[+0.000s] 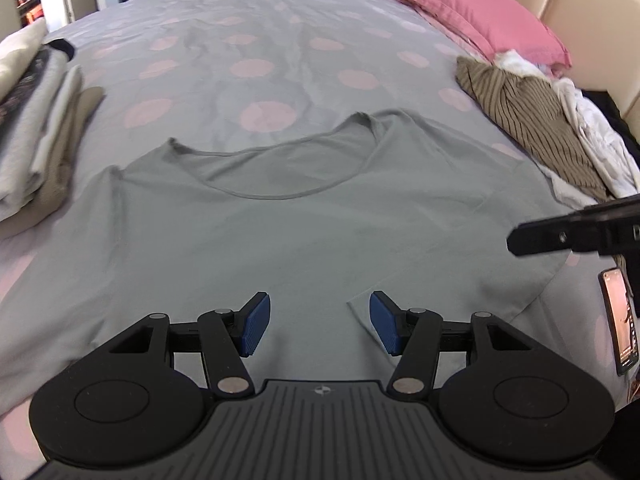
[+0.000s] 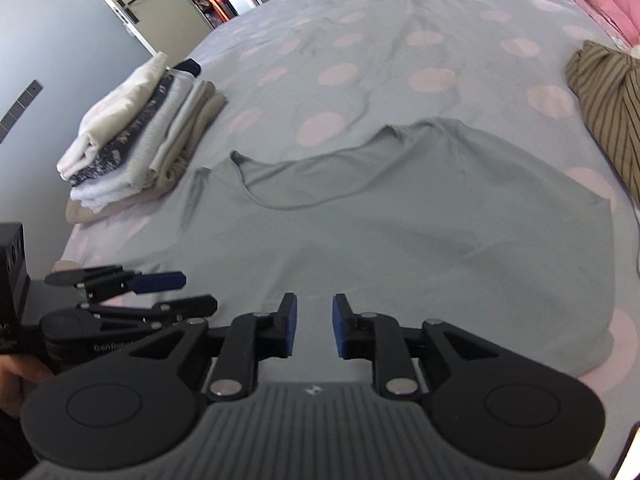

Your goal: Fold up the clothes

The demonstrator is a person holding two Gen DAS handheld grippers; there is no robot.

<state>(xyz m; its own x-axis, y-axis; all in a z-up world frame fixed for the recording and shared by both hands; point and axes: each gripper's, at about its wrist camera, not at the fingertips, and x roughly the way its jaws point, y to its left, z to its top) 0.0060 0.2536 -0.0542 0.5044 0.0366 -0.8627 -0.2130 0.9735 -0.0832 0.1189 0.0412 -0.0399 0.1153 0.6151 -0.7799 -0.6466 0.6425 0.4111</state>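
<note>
A stack (image 2: 136, 136) is folded, the shirt (image 1: 320, 220) lies flat and unfolded, a heap (image 1: 532, 120) waits; both grippers' fingers (image 1: 256, 328) spread, empty.

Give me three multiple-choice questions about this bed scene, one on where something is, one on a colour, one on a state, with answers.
1. Where is the stack of folded clothes relative to the grey T-shirt?
A. To its left
B. On top of it
C. To its right

2. What colour is the pillow?
A. Blue
B. Pink
C. Green

3. How do the jaws of the left gripper stand?
A. Shut on the shirt
B. Shut on nothing
C. Open, holding nothing

Answers: 1 A, the stack lies on the bedspread beyond the shirt's left sleeve. 2 B, it is plainly pink by the headboard. 3 C, a clear gap shows between the blue pads above the shirt.
</note>
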